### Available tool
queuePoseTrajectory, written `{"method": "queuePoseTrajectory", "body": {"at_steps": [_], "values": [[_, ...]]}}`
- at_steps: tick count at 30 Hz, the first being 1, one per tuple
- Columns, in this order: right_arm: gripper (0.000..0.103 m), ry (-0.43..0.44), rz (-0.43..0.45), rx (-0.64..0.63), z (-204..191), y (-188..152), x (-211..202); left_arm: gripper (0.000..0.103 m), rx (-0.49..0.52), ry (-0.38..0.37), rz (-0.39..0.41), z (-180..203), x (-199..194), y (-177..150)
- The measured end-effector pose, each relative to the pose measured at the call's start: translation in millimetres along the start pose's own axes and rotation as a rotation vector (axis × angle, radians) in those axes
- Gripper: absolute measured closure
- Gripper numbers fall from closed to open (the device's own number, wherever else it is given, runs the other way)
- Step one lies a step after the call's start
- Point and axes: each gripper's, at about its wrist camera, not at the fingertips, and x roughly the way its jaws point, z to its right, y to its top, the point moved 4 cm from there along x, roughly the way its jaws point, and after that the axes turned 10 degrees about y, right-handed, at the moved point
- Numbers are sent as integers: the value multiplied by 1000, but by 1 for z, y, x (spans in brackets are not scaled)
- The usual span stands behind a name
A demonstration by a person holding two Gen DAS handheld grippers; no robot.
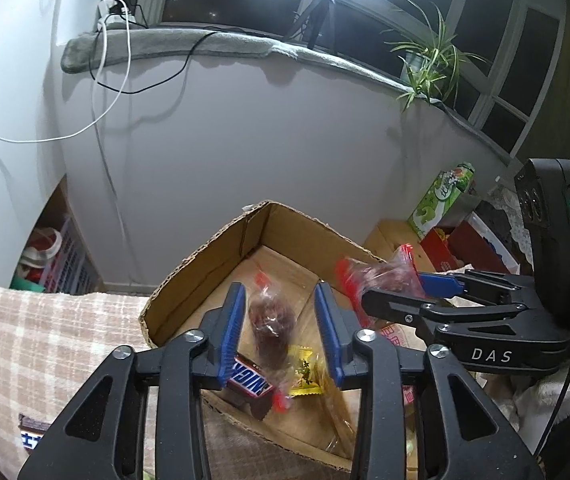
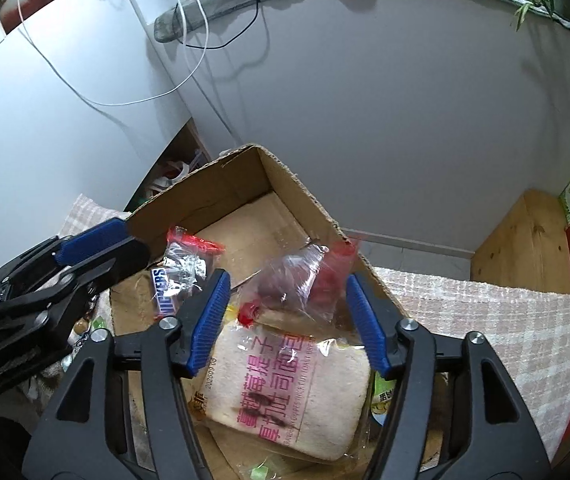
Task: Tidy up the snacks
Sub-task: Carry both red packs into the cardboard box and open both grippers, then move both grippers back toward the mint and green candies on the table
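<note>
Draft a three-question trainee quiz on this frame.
1. True or false: the Snickers bar lies inside the cardboard box.
2. What lies in the box below the right gripper? A) bread pack B) soda can C) banana
3. Fill in: the small candy beside the Snickers bar has a ___ wrapper.
Key: 1 true; 2 A; 3 yellow.

Brown cardboard box (image 1: 205,264); blue-padded black grippers (image 1: 281,332); clear bags w/ red ends (image 2: 297,280); yellow candy (image 1: 305,372); beige-white checked cloth (image 1: 25,340) showing near left; green carton (image 1: 441,200) far right.
</note>
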Motion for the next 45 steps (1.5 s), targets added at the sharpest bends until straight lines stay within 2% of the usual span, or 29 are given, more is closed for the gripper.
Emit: {"method": "queuePoseTrajectory", "body": {"at_steps": [1,15,30,38,45], "values": [[28,-2,3,1,1,0,-1,48,-7,1,-1,-1,0,0],[26,-11,19,-3,-8,-4,-15,48,-17,6,15,-5,-12,-1],[26,0,74,-78,-65,-30,-72,48,-32,14,88,-13,-80,-7],[26,44,59,-139,-102,-57,-79,48,-76,52,107,-50,-117,-26],[26,133,14,-176,-132,-83,-64,48,-133,105,103,-96,-141,-55]]}}
